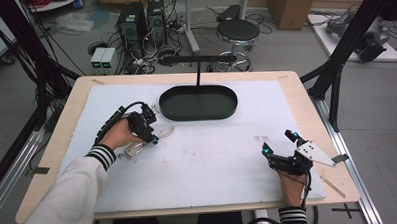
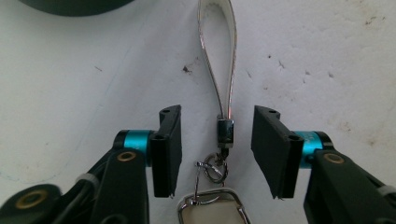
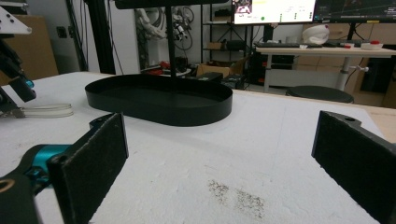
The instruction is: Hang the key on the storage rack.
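The left gripper hangs low over the white mat with its jaws spread to either side of the keychain. They flank its metal clasp and touch nothing. The white strap loop runs away from the jaws toward the black tray, and the key ring lies just below them. No grasp is made yet, so closing, lifting and carrying are all left. The likely goal, I judge, is the tray, or the stand rising behind it. The right gripper rests well apart near the mat's right edge, jaws wide open, holding nothing.
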Demonstrator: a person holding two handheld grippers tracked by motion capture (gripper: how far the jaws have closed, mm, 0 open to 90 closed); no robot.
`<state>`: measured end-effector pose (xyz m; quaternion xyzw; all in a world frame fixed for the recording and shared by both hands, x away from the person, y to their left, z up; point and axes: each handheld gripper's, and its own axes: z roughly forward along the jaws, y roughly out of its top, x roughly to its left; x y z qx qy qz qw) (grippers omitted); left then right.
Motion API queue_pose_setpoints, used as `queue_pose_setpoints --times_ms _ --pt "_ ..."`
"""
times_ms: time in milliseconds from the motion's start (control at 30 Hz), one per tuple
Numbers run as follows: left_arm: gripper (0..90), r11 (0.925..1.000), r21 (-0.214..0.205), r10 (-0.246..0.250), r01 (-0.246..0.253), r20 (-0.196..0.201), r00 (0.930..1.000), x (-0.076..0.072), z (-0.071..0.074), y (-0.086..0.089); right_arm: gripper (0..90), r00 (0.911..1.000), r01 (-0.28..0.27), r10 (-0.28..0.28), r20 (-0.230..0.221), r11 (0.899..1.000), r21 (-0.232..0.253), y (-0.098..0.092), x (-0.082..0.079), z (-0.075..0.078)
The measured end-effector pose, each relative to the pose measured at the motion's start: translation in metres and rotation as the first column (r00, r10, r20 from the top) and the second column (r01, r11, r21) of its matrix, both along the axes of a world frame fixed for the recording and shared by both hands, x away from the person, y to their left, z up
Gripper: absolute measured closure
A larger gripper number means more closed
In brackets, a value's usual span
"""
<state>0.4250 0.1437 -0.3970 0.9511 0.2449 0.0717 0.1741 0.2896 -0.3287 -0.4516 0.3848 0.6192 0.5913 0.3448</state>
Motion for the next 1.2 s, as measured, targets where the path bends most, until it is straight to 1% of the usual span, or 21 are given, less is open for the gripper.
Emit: queue_pose_setpoints --times_ms 133,167,233,267,400,467,500,567,600,633,700,833,900,933,967,1000,1033,1067,1100,1133,1200 --pt "58.7 0.9995 0.032 0.001 -0.001 -0.006 1.0000 0.001 -0.002 -0.002 2.5 1.0000 -0.003 0.003 0.005 1.000 -0.003 0.000 0.000 0.000" --pt "59.9 0.9995 0.030 0.003 -0.003 -0.014 0.9999 0.002 -0.003 -0.002 2.6 1.0000 -0.003 0.003 0.006 1.000 -0.004 0.000 0.000 0.000" --pt "60.7 0.9993 0.038 0.002 -0.002 -0.009 1.0000 0.002 -0.002 -0.003 2.5 1.0000 -0.003 0.003 0.006 1.000 -0.004 0.000 0.000 0.000" --pt "64.0 0.9994 0.036 0.002 -0.001 -0.018 0.9998 0.002 -0.002 -0.004 2.5 1.0000 -0.002 0.003 0.005 1.000 -0.005 0.000 0.000 0.000" --pt "67.7 0.9989 0.044 -0.010 0.011 -0.033 0.9994 0.002 -0.002 -0.007 2.5 1.0000 0.000 0.000 0.000 1.000 0.000 0.000 0.000 0.000" --pt "69.7 0.9983 0.056 -0.014 0.016 -0.034 0.9993 0.003 -0.003 -0.008 2.5 1.0000 0.000 0.000 -0.001 1.000 0.001 0.000 0.000 0.000" --pt "72.5 0.9982 0.059 -0.011 0.012 -0.031 0.9995 0.002 -0.004 -0.009 2.6 1.0000 -0.002 0.002 0.000 1.000 0.002 0.000 0.000 0.000" --pt "73.1 0.9970 0.073 -0.023 0.026 -0.039 0.9990 0.003 -0.006 -0.010 2.5 1.0000 0.000 0.000 -0.001 1.000 0.000 0.000 0.000 0.000" --pt "75.7 0.9967 0.076 -0.023 0.026 -0.039 0.9990 0.002 -0.007 -0.010 2.5 1.0000 -0.001 0.001 -0.001 1.000 0.001 0.000 0.000 0.000" --pt "77.1 0.9951 0.095 -0.025 0.029 -0.039 0.9989 0.002 -0.007 -0.012 2.6 1.0000 -0.002 0.002 0.002 1.000 0.001 0.000 0.000 0.000" --pt "79.6 0.9950 0.097 -0.021 0.025 -0.043 0.9988 0.002 -0.008 -0.012 2.6 1.0000 -0.002 0.002 0.002 1.000 0.001 0.000 0.000 0.000" --pt "80.9 0.9954 0.094 -0.014 0.018 -0.045 0.9989 0.002 -0.008 -0.012 2.5 1.0000 -0.003 0.003 0.003 1.000 0.003 0.000 0.000 0.000" --pt "81.1 0.9946 0.103 -0.008 0.013 -0.041 0.9991 0.002 -0.008 -0.012 2.6 1.0000 -0.004 0.004 0.004 1.000 0.002 -0.001 0.000 0.000" --pt "81.1 0.9941 0.108 -0.010 0.014 -0.039 0.9992 0.002 -0.008 -0.012 2.6 1.0000 -0.003 0.003 -0.003 1.000 0.010 0.000 -0.001 0.000" --pt "81.2 0.9941 0.108 -0.007 0.011 -0.043 0.9990 0.002 -0.007 -0.012 2.6 1.0000 -0.001 0.001 0.003 1.000 0.008 -0.001 0.000 0.000" --pt "81.2 0.9931 0.117 -0.007 0.009 -0.018 0.9998 0.001 -0.006 -0.012 2.5 1.0000 -0.001 0.001 0.003 1.000 0.010 -0.001 0.000 0.000" --pt "81.3 0.9931 0.117 -0.007 0.009 -0.018 0.9998 0.001 -0.006 -0.012 2.5 1.0000 0.001 -0.001 0.003 1.000 0.010 -0.001 0.000 0.000" --pt "81.3 0.9927 0.121 -0.003 0.004 -0.008 1.0000 0.001 -0.005 -0.012 2.5 1.0000 0.001 -0.001 0.003 1.000 0.010 -0.001 0.000 0.000" --pt "81.4 0.9935 0.113 -0.010 0.008 0.015 0.9998 0.001 -0.003 -0.011 2.6 1.0000 -0.001 0.000 0.002 1.000 0.010 -0.001 -0.001 0.000" --pt "81.4 0.9935 0.113 -0.010 0.008 0.015 0.9998 0.001 -0.003 -0.011 2.5 1.0000 0.000 0.000 0.002 1.000 0.011 -0.001 -0.001 0.000" --pt "81.3 0.9944 0.105 -0.011 0.007 0.035 0.9993 0.000 -0.001 -0.010 2.6 1.0000 -0.001 0.001 0.002 1.000 0.012 -0.001 -0.001 0.000"
